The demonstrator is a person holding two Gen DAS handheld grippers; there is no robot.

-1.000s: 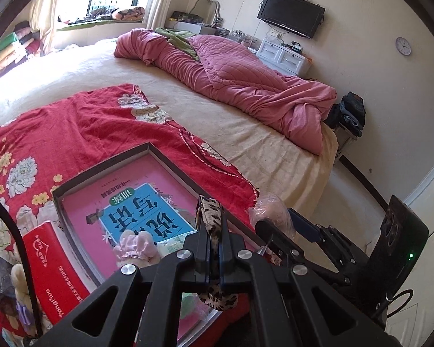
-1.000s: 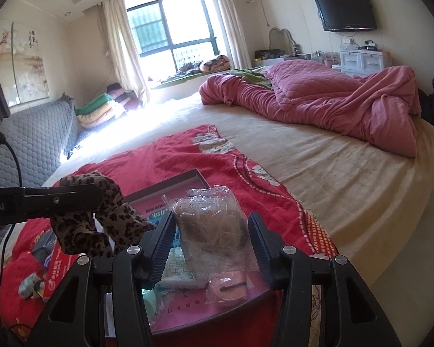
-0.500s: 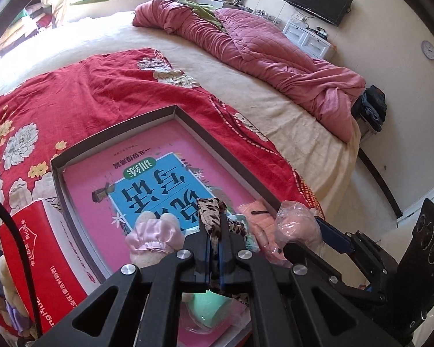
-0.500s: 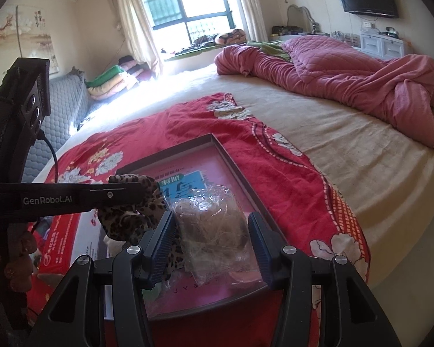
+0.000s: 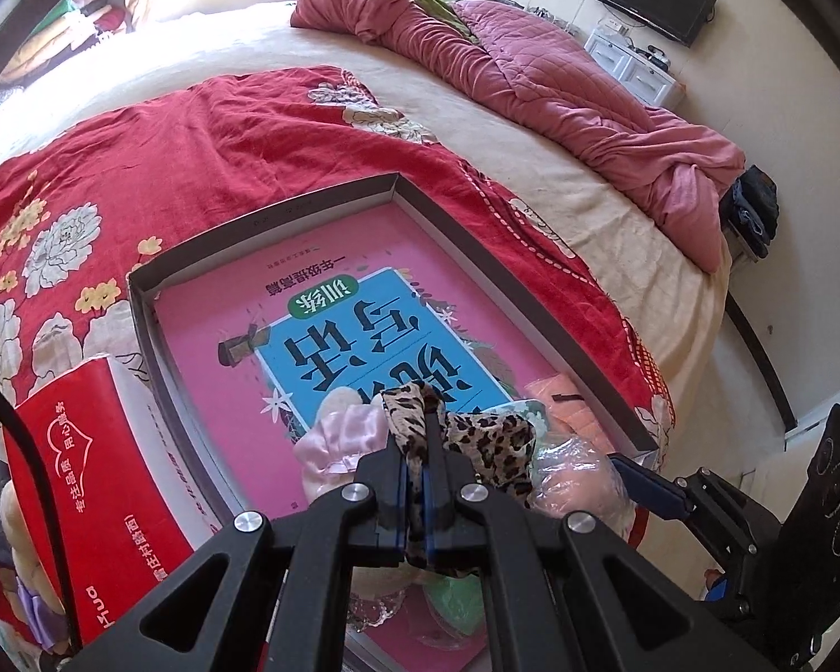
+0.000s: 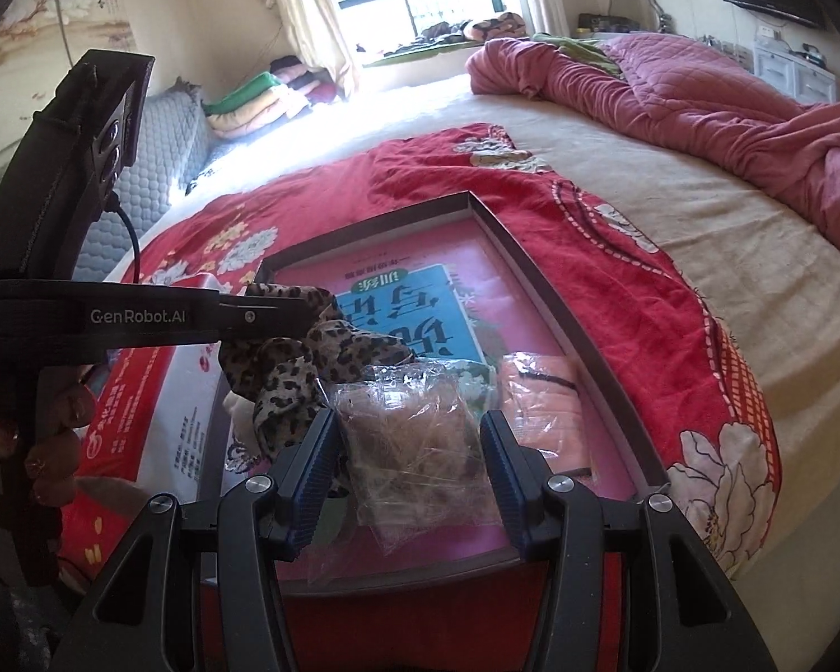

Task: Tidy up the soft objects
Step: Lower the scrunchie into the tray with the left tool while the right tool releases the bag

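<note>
A shallow rectangular cardboard tray (image 5: pixel 285 213) with thin dark grey walls lies on a red floral cloth (image 5: pixel 157 129) spread over a bed, and everything here is placed relative to that tray. Its floor is covered by one flat, glossy pink book (image 5: pixel 241 302) with a blue panel of large printed characters. The left gripper (image 5: pixel 425 448) has its jaws clenched on one leopard-print fabric piece (image 5: pixel 487 448), thin and crumpled, which hangs over the tray's near end. The right gripper (image 6: pixel 411 448) holds its jaws around one crinkled clear plastic bag (image 6: pixel 414 437) stuffed with pale, straw-like fibrous material, also over the tray's near end; the ribbed blue pads stand close at each side of the bag, though whether they actually press it cannot be told. Inside the tray's near end sit one soft pink plush item (image 5: pixel 336 437) with a satiny sheen and one flat peach-coloured packet (image 6: pixel 543 409) in clear wrap. Just outside the tray's left wall stands one red and white carton (image 5: pixel 95 476) with printed characters. Beyond the tray's far end, one quilted pink duvet (image 5: pixel 532 73) is bunched up across the cream sheet (image 5: pixel 605 235).
</note>
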